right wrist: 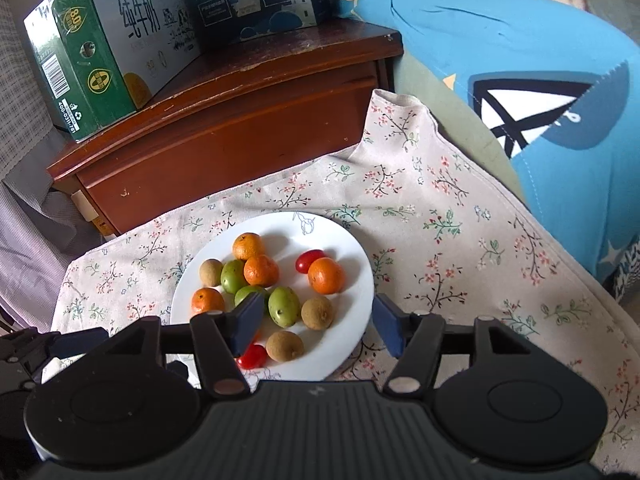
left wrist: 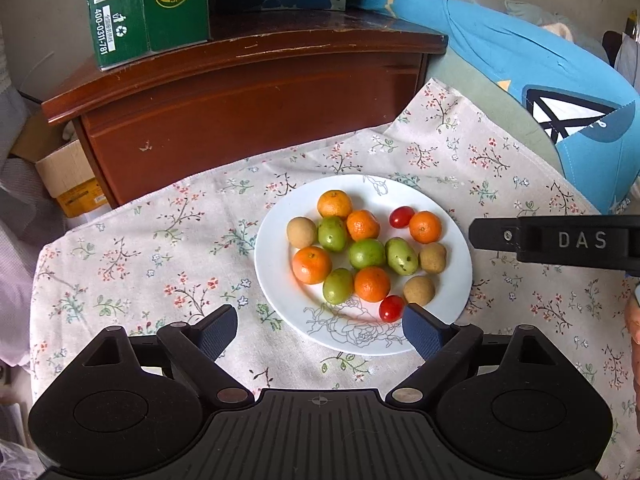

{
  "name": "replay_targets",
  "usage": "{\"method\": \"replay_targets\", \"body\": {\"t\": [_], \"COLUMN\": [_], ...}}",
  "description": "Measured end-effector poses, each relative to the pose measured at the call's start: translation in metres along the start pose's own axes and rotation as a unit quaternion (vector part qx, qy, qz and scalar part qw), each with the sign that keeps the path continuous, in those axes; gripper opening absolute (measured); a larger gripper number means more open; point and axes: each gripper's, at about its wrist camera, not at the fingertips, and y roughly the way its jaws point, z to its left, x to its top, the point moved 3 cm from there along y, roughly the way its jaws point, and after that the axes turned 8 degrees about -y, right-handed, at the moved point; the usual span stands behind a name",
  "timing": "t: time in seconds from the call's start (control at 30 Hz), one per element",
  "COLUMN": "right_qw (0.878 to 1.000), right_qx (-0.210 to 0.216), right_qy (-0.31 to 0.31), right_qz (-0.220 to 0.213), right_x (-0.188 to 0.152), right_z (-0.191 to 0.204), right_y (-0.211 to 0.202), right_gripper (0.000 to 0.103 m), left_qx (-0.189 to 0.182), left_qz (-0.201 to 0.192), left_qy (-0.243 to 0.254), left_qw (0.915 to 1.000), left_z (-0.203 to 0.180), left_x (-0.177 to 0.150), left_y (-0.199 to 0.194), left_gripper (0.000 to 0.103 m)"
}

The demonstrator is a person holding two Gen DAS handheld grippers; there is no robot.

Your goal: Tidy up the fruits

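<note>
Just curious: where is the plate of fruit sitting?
In both views, the white plate sits on the floral cloth, in front of the wooden cabinet.

Left gripper [left wrist: 320, 330]: matte black plastic body, ribbed centre plate with a small crosshair mark, and a round raised disc on each side. Two angled black link arms end in silver pivot pins. Finger pads [left wrist: 422, 332] are dark blue and finely textured. Right gripper [right wrist: 316, 322]: same build, same blue pads [right wrist: 248, 322], silver rivets at the links. Seen from the left camera, its black side bar carries raised letters "DAS" and one small screw.
</note>
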Motion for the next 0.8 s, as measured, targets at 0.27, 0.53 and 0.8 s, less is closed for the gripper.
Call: {"method": "replay_targets", "body": {"t": [0.27, 0.53, 0.8], "right_qw": [1.000, 0.998, 0.997], "right_qx": [-0.010, -0.029, -0.048], "right_qy": [-0.001, 0.001, -0.001], "right_qz": [0.024, 0.054, 0.064], "right_x": [-0.028, -0.044, -0.044], "right_z": [0.008, 0.015, 0.018], "right_y": [-0.022, -0.020, -0.010], "right_gripper": [0.072, 0.077, 0.083], "left_qx": [0.027, 0.051, 0.087], "left_qz": [0.009, 0.025, 0.041], "left_qy": [-0.011, -0.047, -0.043], "left_qw": [0.9995, 0.9972, 0.9944], "left_z": [0.009, 0.020, 0.020], "left_x": [-0.006, -0.011, -0.013], "left_y": [-0.018, -0.019, -0.004], "left_gripper": [0.095, 0.096, 0.096]}}
